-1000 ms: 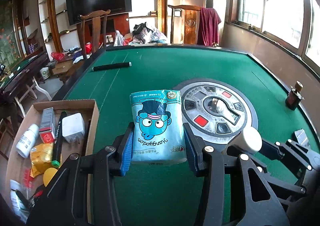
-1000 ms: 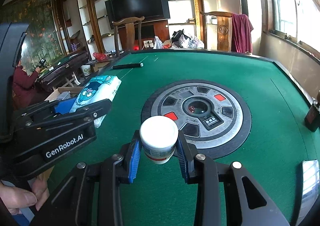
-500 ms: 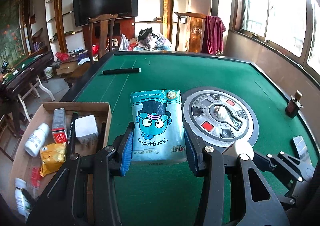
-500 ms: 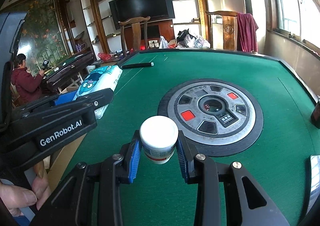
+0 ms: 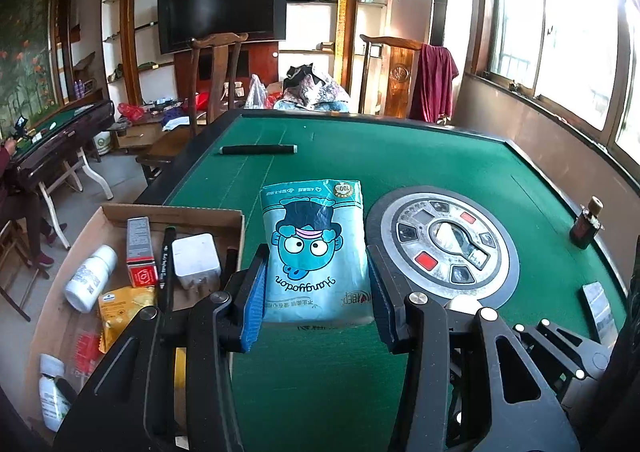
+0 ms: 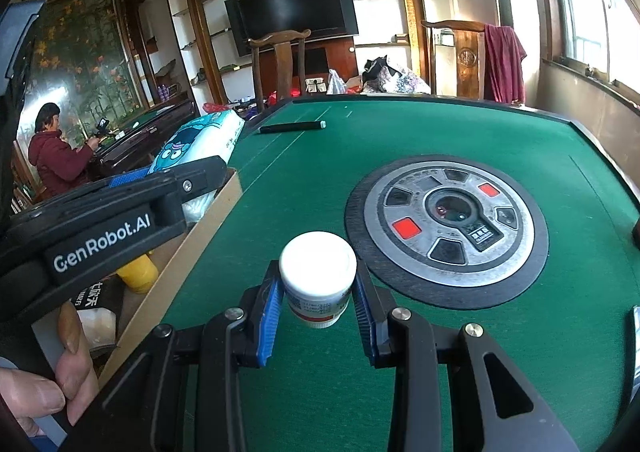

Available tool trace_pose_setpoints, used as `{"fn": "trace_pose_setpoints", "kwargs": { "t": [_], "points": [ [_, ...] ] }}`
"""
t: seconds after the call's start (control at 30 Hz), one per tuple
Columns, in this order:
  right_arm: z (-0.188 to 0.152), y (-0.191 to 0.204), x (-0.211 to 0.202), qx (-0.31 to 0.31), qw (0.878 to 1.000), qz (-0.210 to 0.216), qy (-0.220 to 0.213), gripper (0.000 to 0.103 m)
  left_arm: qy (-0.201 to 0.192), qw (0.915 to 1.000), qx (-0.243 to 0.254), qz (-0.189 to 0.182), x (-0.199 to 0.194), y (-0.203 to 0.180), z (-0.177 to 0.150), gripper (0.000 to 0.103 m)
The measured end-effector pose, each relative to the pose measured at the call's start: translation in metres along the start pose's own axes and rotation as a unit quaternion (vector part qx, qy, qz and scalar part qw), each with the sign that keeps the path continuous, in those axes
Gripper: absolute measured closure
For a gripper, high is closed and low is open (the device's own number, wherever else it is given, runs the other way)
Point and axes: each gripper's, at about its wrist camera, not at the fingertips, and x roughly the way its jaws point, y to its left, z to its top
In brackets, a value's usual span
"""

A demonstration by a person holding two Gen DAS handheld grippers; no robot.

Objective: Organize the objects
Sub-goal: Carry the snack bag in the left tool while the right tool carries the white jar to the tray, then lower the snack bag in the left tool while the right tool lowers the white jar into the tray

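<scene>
Left tongs (image 5: 316,302) clamp tissue pack (image 5: 316,252); right tongs (image 6: 318,308) clamp white jar (image 6: 318,278), label partly hidden.

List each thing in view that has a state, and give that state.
Left hand-held gripper: shut on the tissue pack.
Tissue pack: held, print upside down.
Right hand-held gripper: shut on the white jar.
White jar: held, lid on.
Cardboard box: open, partly filled.
Television: off.
Small brown bottle: upright, capped.

blue cartoon tissue pack (image 5: 316,252), white-capped jar (image 6: 318,280), both clamped
</scene>
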Motion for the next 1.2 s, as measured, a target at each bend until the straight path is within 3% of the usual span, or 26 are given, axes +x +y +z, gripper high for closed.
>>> {"fn": "trace_pose_setpoints", "kwargs": {
  "t": [0.4, 0.83, 1.2],
  "points": [
    [0.003, 0.036, 0.009, -0.025, 1.0, 0.013, 0.004, 0.069, -0.013, 0.9995, -0.026, 0.015, -0.011, 0.031, 0.005, 0.057],
    [0.017, 0.078, 0.024, -0.058, 0.997, 0.041, 0.005, 0.069, -0.012, 0.9958, -0.073, 0.054, -0.01, 0.086, 0.009, 0.057],
    [0.038, 0.111, 0.052, -0.078, 0.995, 0.064, 0.01, 0.069, 0.015, 0.9861, -0.133, 0.098, 0.003, 0.153, 0.004, 0.057]
  ]
}}
